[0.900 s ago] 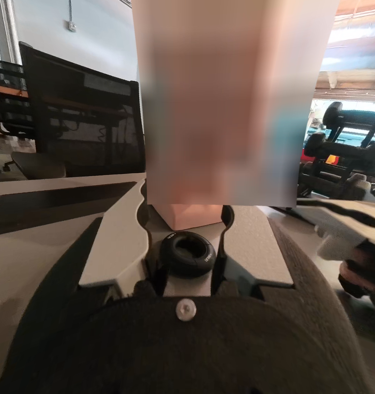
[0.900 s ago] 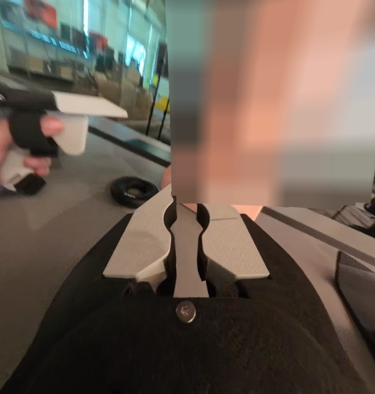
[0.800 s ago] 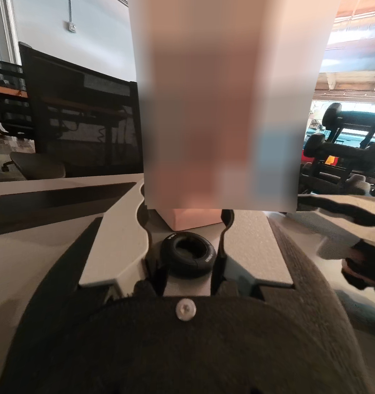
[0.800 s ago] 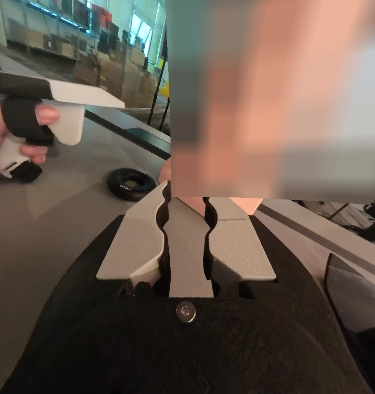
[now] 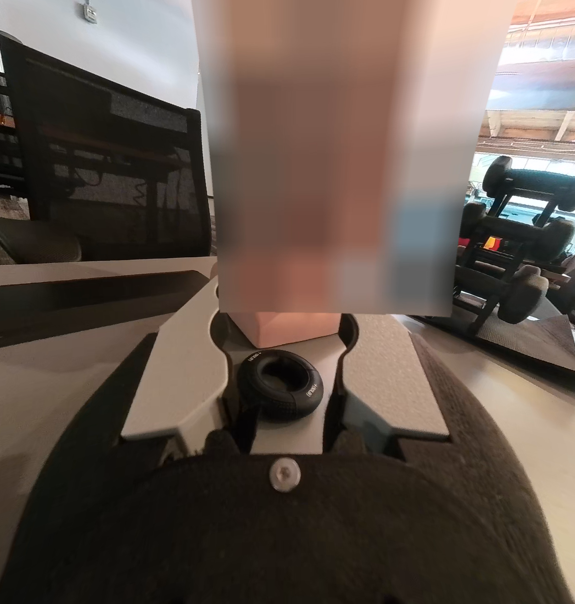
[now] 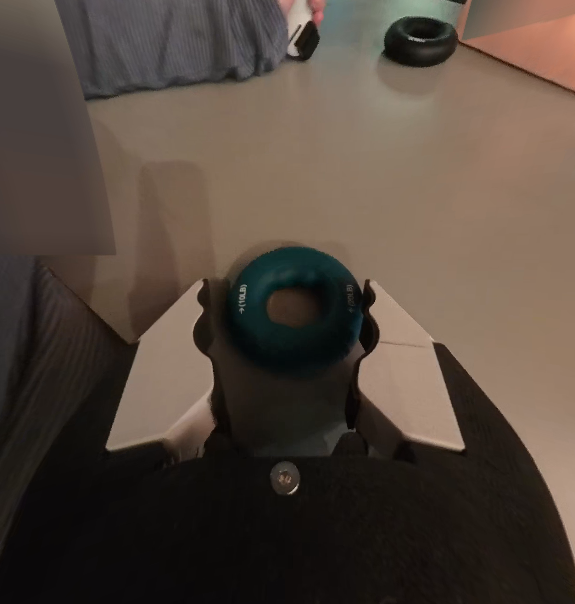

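While the left gripper (image 5: 281,330) is standing open, a black ring (image 5: 279,389) is lying flat between its fingers, deep inside. In the right view, the right gripper (image 6: 285,302) is spreading around a teal ring (image 6: 294,312) at its fingertips, flat on the table (image 6: 312,163).

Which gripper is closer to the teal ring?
Right. The right gripper is open around the teal ring; the left gripper is open around the black ring, farther off.
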{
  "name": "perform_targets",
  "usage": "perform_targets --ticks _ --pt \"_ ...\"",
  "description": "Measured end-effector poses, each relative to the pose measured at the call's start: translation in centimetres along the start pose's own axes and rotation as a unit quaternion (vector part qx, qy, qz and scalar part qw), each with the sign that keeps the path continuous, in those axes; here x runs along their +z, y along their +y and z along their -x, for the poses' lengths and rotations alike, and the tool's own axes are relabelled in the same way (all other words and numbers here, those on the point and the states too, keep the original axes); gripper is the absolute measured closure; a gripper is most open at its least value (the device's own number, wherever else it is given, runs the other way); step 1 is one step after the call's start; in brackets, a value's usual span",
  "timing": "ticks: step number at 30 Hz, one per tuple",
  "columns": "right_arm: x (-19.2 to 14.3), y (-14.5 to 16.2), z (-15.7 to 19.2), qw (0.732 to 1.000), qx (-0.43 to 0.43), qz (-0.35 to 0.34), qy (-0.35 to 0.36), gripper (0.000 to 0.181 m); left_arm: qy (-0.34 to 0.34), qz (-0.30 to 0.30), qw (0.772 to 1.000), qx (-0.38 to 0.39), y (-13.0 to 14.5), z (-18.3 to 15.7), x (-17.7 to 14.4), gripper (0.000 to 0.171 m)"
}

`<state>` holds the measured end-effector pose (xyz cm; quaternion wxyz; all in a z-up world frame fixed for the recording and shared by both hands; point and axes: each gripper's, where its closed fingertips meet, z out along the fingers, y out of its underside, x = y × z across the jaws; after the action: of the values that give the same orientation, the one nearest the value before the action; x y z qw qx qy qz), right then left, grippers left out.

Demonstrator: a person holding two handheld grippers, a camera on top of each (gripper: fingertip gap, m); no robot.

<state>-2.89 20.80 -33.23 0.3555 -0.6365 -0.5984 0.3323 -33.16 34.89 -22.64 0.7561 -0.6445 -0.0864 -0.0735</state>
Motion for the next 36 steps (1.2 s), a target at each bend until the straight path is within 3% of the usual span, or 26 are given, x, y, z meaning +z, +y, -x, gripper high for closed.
perform_targets --ticks 4,6,11,16,21,25,30,33,36 --pt "0.2 0.7 -0.3 0.999 0.004 0.046 0.005 0.084 0.000 -0.001 1.000 -0.007 0.0 0.1 -0.1 0.106" --pt "0.0 1.0 -0.3 0.998 -0.005 0.060 -0.007 0.094 -0.001 -0.001 1.000 -0.013 0.0 0.2 -0.1 0.106" --pt "-0.1 1.1 -0.3 0.996 -0.023 0.085 -0.025 0.098 0.000 0.001 1.000 -0.019 0.0 0.3 0.0 0.106" --pt "0.2 0.2 -1.4 0.996 -0.065 0.059 -0.002 0.099 0.000 0.001 1.000 -0.021 0.0 0.3 -0.1 0.106" --pt "0.2 -4.2 -5.2 0.992 -0.117 0.001 0.055 0.099 0.000 0.000 1.000 -0.026 0.0 0.4 0.0 0.106" --pt "-0.9 -12.0 -10.4 0.978 -0.160 -0.070 0.110 0.099 0.000 -0.001 0.999 -0.032 0.0 0.5 -0.1 0.106" --pt "-3.6 -27.9 -16.5 0.951 -0.212 -0.175 0.141 0.099 0.000 -0.001 0.999 -0.037 0.0 0.6 0.0 0.106" --pt "-4.0 -37.7 -19.7 0.954 -0.181 -0.211 0.111 0.099 0.000 -0.001 0.999 -0.037 0.0 0.7 0.0 0.106" --pt "-1.8 -44.7 -23.4 0.972 -0.111 -0.193 0.068 0.099 0.000 -0.001 0.999 -0.036 0.0 0.6 0.0 0.106"
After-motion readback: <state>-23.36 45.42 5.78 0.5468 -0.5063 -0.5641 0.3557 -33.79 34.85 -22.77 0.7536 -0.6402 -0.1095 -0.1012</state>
